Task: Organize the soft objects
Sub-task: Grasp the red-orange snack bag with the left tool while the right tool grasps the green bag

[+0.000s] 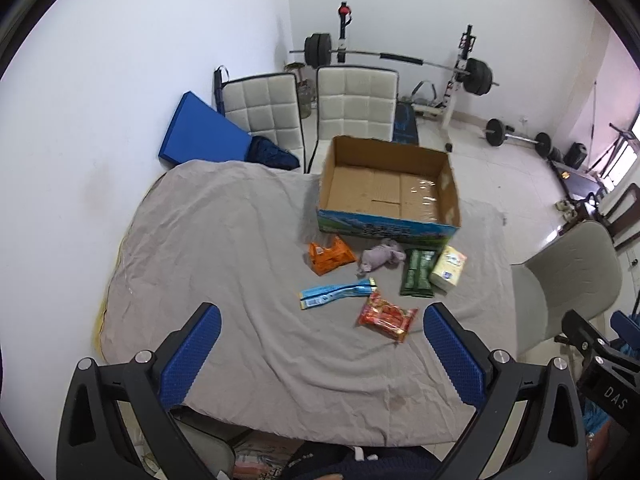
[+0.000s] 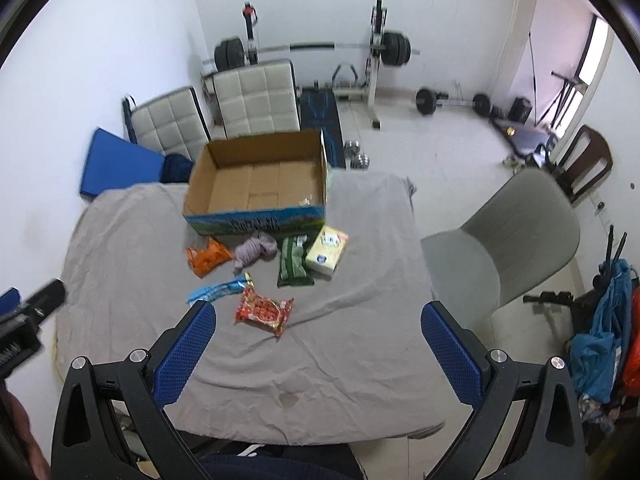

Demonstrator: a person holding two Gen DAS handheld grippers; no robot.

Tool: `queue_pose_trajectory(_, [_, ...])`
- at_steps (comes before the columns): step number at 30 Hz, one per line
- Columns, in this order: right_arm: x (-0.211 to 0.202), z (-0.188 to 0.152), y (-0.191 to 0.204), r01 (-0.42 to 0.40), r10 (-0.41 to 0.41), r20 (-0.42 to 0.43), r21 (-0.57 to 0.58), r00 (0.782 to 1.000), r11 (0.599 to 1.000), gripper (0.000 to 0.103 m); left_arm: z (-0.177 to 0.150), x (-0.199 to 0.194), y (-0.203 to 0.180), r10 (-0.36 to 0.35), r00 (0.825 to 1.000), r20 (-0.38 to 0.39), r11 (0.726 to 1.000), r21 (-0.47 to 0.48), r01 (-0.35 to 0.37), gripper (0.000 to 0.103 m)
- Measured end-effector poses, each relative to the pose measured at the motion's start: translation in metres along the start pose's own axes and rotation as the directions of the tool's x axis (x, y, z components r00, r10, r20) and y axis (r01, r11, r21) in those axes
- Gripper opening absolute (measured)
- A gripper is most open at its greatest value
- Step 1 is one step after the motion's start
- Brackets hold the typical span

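While both grippers gape, red packet [image 1: 387, 317] lies ahead.

Grey, wrinkled cloth [image 1: 208, 240] covers the table. At twelve o'clock, a plain brown cardboard box [image 1: 390, 188] wears a blue-and-green printed band outside. Below it: an orange packet [image 1: 330, 258], a lilac plush toy [image 1: 380, 258], a dark green patterned pack [image 1: 417, 274], a pale yellow tissue pack [image 1: 448, 268], a light blue sachet [image 1: 338, 296], a red-and-yellow snack bag [image 1: 387, 316]. Blue dimpled pads [image 2: 184, 356] line black gripper fingers.
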State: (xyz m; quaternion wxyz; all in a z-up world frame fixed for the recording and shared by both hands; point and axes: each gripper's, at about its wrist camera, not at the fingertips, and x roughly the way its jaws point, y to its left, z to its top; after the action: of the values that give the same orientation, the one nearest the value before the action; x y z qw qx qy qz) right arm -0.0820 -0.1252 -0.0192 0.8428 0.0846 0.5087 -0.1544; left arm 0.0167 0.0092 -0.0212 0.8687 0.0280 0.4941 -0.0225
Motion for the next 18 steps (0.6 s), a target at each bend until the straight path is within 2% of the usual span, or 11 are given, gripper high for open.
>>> queue_pose_trajectory(2, [0.037,0.006,-0.002,-0.012,0.012,-0.060,0.001,0.998,1.000,0.103,0.006,0.021,0.004,0.024,1.000,0.004,1.000,0.002,-0.025,0.103])
queue_pose_trajectory(6, [0.117,0.011,0.005,-0.023,0.015,-0.173,-0.046,0.985,0.999,0.103,0.016,0.086,0.009,0.089,0.994,-0.057,0.995,0.042,-0.086,0.103])
queue_pose_trajectory(9, [0.187,0.004,0.023,-0.070,0.034,-0.264,-0.128,0.964,0.989,0.103,0.014,0.138,0.010,0.111,0.984,-0.139,0.992,0.080,-0.101,0.103])
queue_pose_trajectory(11, [0.237,-0.005,0.039,-0.086,0.018,-0.332,-0.192,0.943,0.978,0.103,0.010,0.171,0.009,0.128,0.976,-0.177,0.988,0.103,-0.111,0.103])
queue_pose_trajectory(16, [0.337,-0.029,0.086,-0.163,0.007,-0.460,-0.300,0.888,0.940,0.103,-0.007,0.247,0.003,0.197,0.942,-0.273,0.970,0.197,-0.146,0.103])
queue_pose_trajectory(18, [0.366,-0.039,0.104,-0.178,-0.012,-0.477,-0.350,0.879,0.920,0.103,-0.015,0.275,0.004,0.212,0.926,-0.313,0.965,0.215,-0.148,0.103])
